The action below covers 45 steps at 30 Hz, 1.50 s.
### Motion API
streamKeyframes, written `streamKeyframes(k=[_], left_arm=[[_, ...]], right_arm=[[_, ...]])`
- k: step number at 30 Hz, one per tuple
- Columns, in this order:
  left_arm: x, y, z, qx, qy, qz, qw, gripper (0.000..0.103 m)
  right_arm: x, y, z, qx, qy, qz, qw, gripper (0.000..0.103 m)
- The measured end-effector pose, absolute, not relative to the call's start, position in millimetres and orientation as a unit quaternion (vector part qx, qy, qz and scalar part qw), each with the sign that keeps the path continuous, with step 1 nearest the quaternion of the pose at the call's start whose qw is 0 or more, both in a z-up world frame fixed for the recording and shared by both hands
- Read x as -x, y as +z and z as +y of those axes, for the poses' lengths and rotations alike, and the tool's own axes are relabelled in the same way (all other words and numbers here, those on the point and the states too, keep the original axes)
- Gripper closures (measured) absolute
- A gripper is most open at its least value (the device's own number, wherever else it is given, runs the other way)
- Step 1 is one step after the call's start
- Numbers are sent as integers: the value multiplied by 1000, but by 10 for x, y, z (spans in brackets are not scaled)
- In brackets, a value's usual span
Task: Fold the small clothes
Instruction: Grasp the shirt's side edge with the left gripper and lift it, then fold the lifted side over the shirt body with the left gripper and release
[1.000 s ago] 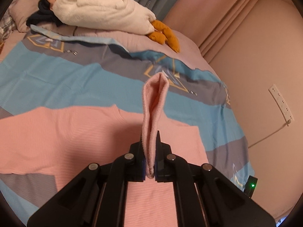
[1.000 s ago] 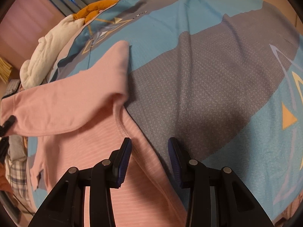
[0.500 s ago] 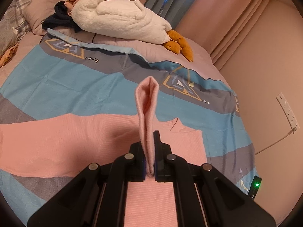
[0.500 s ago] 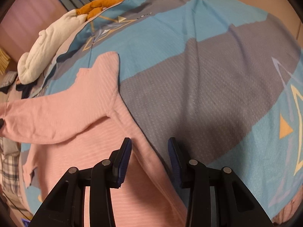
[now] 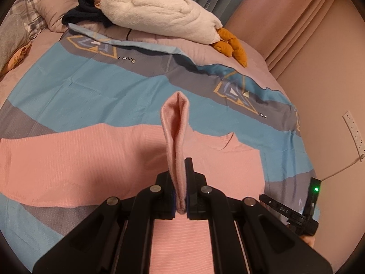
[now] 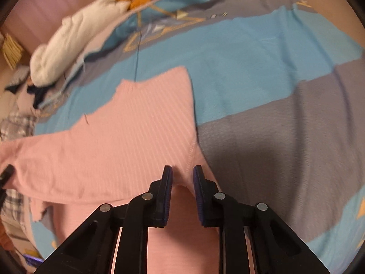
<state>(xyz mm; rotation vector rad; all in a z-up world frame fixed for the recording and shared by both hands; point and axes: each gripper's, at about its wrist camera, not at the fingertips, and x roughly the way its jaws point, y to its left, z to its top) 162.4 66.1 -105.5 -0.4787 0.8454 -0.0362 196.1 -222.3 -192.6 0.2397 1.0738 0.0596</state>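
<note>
Left tool [image 5: 181, 189] clamped the pink top's [image 6: 127, 141] sleeve cuff [image 5: 175, 123], which I had carried across the body on the bed [image 6: 262, 73]; right tool [image 6: 182, 178], narrowed, straddled the side hem.

One pink ribbed long-sleeved top [image 5: 95, 157], one white plush goose with orange feet [image 5: 159, 16], one blue-and-grey patterned quilt [image 5: 95, 86], two black grippers.

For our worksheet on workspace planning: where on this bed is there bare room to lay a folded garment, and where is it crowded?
Free: the blue and grey striped duvet cover right of the pink ribbed long-sleeved top, and the blue band between it and the white plush goose. Crowded: the head of the bed, with goose, dark clothes and pillows.
</note>
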Motion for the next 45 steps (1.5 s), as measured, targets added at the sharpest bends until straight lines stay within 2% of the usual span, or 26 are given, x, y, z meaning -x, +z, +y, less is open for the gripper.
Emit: streamKeyframes(k=[45], left_arm=[[-1563, -1904, 1012, 236, 35, 493, 837, 96]], right_arm=[[-2027, -1999, -2092, -80, 5, 518, 852, 81]])
